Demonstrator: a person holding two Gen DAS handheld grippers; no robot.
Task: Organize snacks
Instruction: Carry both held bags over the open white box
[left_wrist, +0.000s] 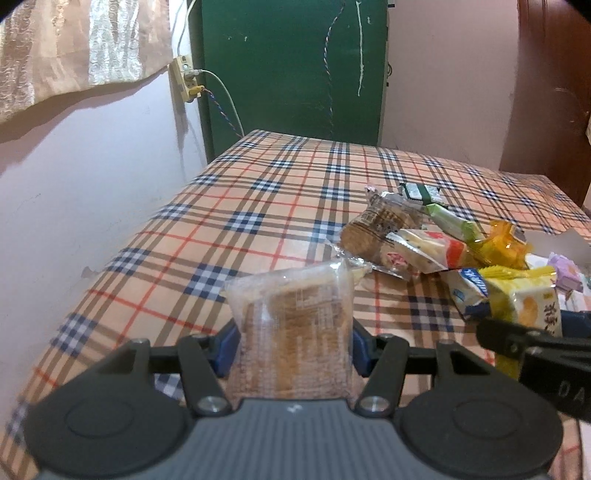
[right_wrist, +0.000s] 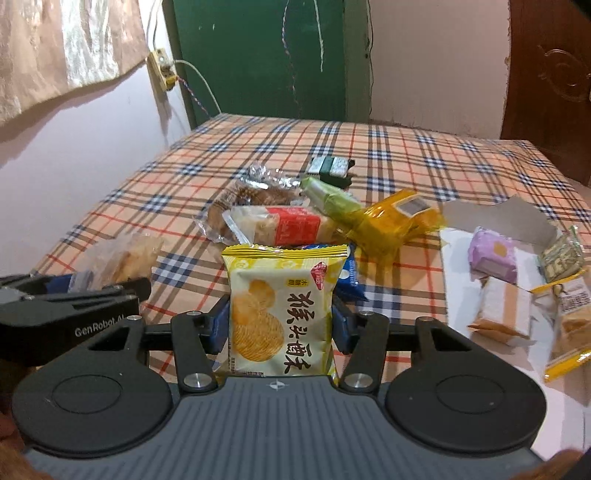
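Note:
My left gripper is shut on a clear-wrapped brown cracker pack, held upright above the plaid table. My right gripper is shut on a yellow chip packet with red Chinese lettering. The yellow packet also shows at the right of the left wrist view, and the cracker pack shows at the left of the right wrist view. A pile of loose snacks lies mid-table beyond both grippers. A white box at the right holds several snacks, among them a purple pack.
The plaid tablecloth covers the table, with a pink wall along its left edge. A green door stands behind the far edge, a wall socket with cables beside it. A brown wooden door is at the far right.

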